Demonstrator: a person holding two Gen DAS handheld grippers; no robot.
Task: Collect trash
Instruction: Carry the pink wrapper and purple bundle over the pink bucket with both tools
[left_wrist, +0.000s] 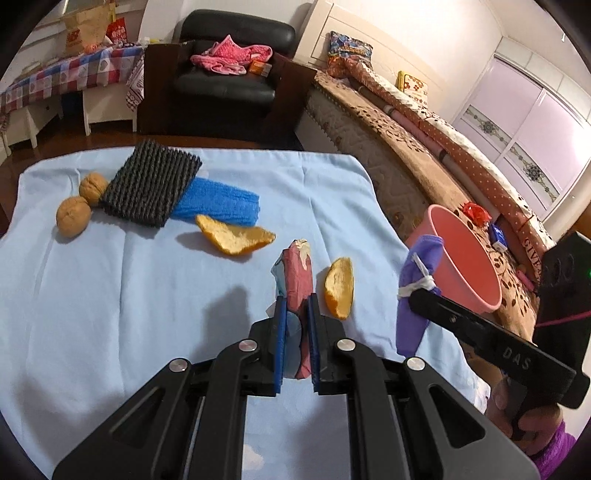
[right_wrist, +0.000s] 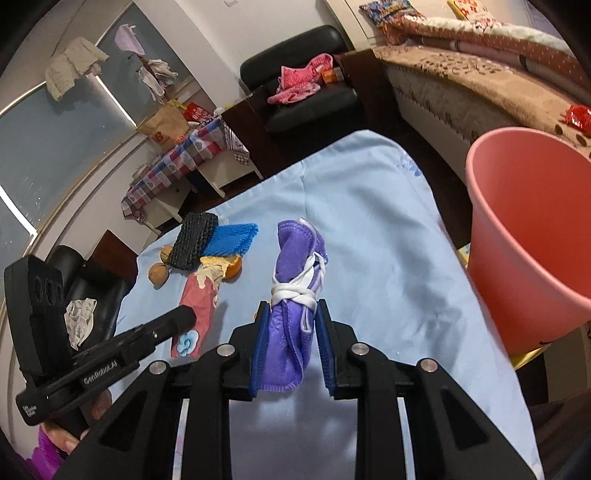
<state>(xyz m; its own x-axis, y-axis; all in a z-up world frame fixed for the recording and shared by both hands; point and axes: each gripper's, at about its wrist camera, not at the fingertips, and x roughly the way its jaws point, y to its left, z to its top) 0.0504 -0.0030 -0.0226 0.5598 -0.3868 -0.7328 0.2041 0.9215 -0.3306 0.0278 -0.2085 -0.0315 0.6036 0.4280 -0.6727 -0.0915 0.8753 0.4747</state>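
My left gripper (left_wrist: 295, 300) is shut on a crumpled pink wrapper (left_wrist: 297, 273), which stands up between the blue pads just above the light blue cloth (left_wrist: 110, 295). My right gripper (right_wrist: 293, 306) is shut on a rolled purple face mask (right_wrist: 295, 251) tied with its white straps. In the left wrist view the mask (left_wrist: 417, 266) hangs beside the rim of a pink bin (left_wrist: 469, 266). The bin (right_wrist: 524, 229) stands off the table's right edge. Two orange peels (left_wrist: 236, 234) (left_wrist: 340, 288) lie on the cloth.
Two walnuts (left_wrist: 72, 220) (left_wrist: 92, 188), a black ribbed pad (left_wrist: 151, 184) and a blue one (left_wrist: 221, 203) lie at the cloth's far left. A bed (left_wrist: 369, 122) runs along the right, and a black armchair (left_wrist: 229, 74) stands behind the table.
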